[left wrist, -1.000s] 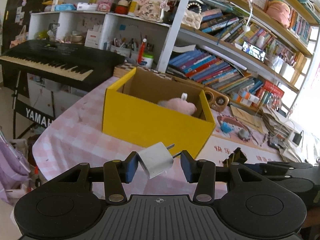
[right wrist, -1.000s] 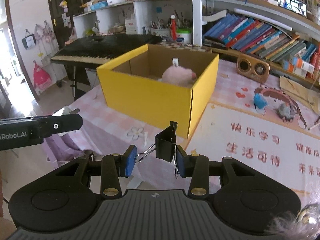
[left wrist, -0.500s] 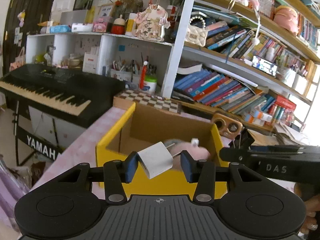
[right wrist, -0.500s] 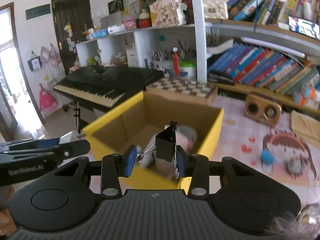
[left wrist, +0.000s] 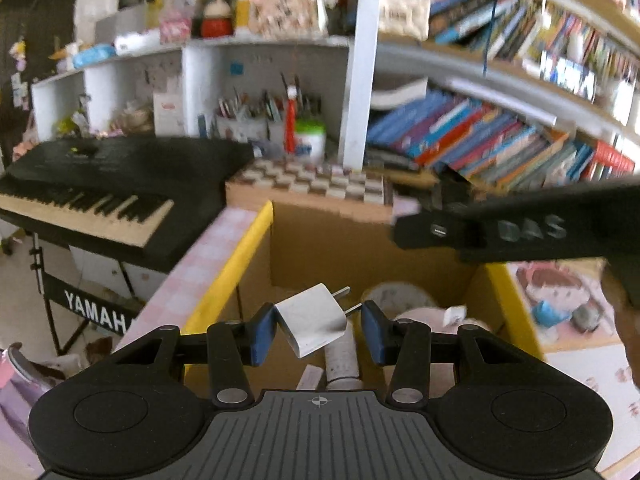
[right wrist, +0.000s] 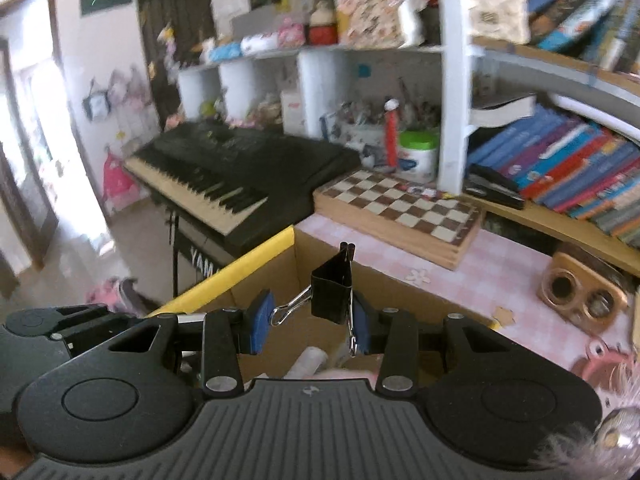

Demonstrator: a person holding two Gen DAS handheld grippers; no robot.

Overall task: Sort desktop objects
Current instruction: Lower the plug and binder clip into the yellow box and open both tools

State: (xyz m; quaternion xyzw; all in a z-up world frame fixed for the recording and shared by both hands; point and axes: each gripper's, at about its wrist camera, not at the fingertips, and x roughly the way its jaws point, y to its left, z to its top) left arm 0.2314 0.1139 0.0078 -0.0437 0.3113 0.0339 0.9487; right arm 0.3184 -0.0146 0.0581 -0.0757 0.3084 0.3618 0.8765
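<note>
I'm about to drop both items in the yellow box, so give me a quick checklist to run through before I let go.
1. White charger held in left gripper: ok.
2. Black binder clip held in right gripper: ok, pinched by its wire handles.
3. Charger above the open yellow box: ok.
4. Binder clip above the box opening: ok.
5. Free space inside: cannot tell; a white tube and pink plush lie below.
6. Grippers apart from each other: ok; the right one crosses above the far right of the box.
</note>
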